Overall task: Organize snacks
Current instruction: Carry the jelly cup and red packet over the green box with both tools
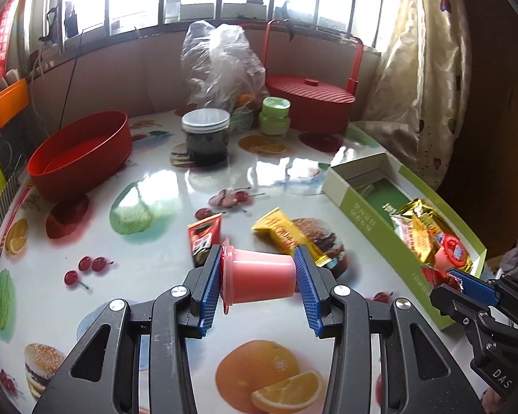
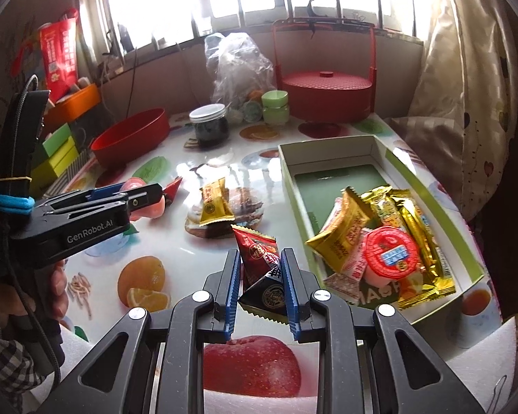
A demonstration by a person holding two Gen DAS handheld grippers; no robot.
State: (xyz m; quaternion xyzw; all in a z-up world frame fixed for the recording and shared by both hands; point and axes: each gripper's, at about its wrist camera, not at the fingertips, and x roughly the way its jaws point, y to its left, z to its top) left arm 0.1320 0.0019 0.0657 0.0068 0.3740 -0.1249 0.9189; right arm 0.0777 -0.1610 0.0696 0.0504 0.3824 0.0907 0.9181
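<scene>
My left gripper (image 1: 259, 276) is shut on a pink jelly cup (image 1: 257, 277) lying sideways between its blue pads, above the table. My right gripper (image 2: 260, 276) is shut on a red and black triangular snack packet (image 2: 262, 276), just left of the green and white box (image 2: 390, 151). The box holds gold packets (image 2: 342, 238) and a red-lidded jelly cup (image 2: 392, 252). A gold packet (image 1: 286, 231) and a red packet (image 1: 203, 234) lie on the table beyond the left gripper. In the right wrist view the left gripper (image 2: 148, 196) is at the left.
A red bowl (image 1: 79, 155) stands at the back left. A dark jar (image 1: 206, 136), a green jar (image 1: 274, 115), a plastic bag (image 1: 221, 65) and a red lidded basket (image 1: 310, 96) stand at the back. Coloured boxes (image 2: 55, 158) line the left edge.
</scene>
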